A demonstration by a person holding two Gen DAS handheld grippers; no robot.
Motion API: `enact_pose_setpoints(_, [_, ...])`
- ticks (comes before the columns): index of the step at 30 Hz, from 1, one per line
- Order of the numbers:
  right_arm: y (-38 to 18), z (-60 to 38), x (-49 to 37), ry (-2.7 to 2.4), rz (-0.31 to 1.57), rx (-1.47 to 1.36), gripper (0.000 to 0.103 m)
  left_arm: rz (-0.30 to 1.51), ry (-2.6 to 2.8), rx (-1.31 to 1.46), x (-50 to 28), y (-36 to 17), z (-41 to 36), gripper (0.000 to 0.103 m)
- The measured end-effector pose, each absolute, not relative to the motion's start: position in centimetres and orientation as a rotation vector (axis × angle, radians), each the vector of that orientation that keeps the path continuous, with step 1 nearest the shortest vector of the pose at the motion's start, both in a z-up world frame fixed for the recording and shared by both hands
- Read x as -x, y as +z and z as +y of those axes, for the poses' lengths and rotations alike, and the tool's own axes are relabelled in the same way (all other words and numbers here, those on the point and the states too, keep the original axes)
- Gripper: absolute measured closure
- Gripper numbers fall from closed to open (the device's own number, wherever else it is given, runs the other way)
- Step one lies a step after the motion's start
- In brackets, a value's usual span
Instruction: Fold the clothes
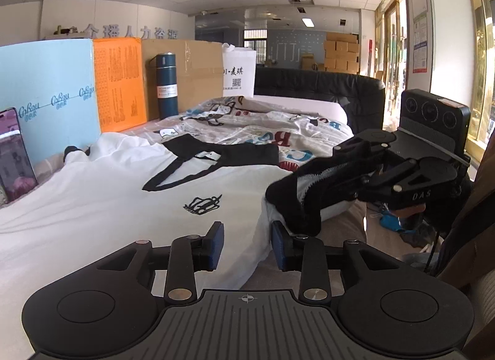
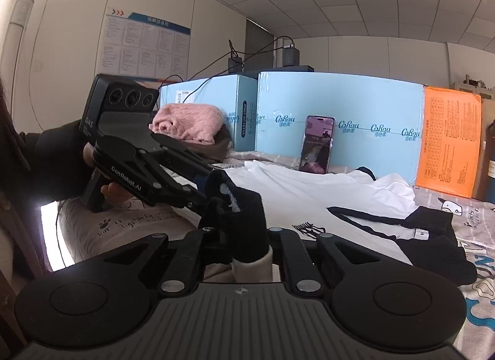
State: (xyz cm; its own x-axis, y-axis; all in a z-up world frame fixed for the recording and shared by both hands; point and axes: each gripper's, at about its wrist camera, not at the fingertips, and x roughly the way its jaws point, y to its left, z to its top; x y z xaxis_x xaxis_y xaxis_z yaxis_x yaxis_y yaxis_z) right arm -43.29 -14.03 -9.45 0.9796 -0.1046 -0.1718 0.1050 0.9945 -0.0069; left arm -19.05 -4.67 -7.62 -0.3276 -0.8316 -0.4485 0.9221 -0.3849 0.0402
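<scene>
Shirt: the white shirt [image 1: 102, 202] lies spread on the bed [image 1: 315, 131], ahead of my left fingers [image 1: 216, 245], collar end farther off, hem edge hanging near the fingertips.
Sleeve: the black sleeve [image 1: 297, 196] is bunched and lifted off the bed, just right of my left fingers.
Handling: I judge it light, limp and prone to creasing; it will sag wherever it is unsupported. Best taken at the cuff and the hem corners.
Right gripper [image 1: 312, 183]: pressed together on the sleeve, cloth humped over its tips; in its own view the dark fabric fills the gap.
Left gripper [image 1: 247, 245]: fingers part-spread, nothing between them, white hem just beyond the tips.
Pose: left points slightly down over the shirt; right comes in from the right, nearly level, held by a hand [image 2: 119, 190].
</scene>
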Motion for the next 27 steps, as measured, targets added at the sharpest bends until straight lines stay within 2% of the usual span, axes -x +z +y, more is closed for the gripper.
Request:
enact_pose_setpoints(1, [-9.0, -14.5, 43.4, -0.100, 0.149, -0.023, 0.096, 0.239, -1.899, -0.502, 19.1, -7.8, -4.0, 0.050])
enact_pose_setpoints(2, [-8.7, -14.8, 43.5, -0.098, 0.129, -0.034, 0.096, 0.223, -1.869, -0.531, 19.0, -7.9, -3.4, 0.048])
enact_pose_setpoints(12, [-5.5, -17.9, 42.7, -0.091, 0.047, -0.031, 0.097, 0.247, -1.486, -0.703, 12.6, -8.3, 1.5, 0.050])
enact_pose_setpoints(15, [-4.4, -19.0, 41.7, -0.086, 0.051, -0.003, 0.097, 0.281, -1.421, -0.721, 10.3, -8.0, 2.5, 0.066])
enact_pose_setpoints(16, [-4.1, -19.6, 41.3, -0.078, 0.057, 0.000, 0.097, 0.284, -1.411, -0.719, 9.6, -7.8, 2.7, 0.076])
enact_pose_setpoints(17, [-3.7, -20.2, 40.8, -0.071, 0.064, 0.001, 0.097, 0.285, -1.408, -0.712, 9.0, -7.6, 2.9, 0.082])
enact_pose_setpoints(27, [-2.8, -29.4, 33.9, 0.028, 0.249, -0.123, 0.097, 0.370, -1.445, -0.608, 3.1, -6.2, 0.6, 0.079])
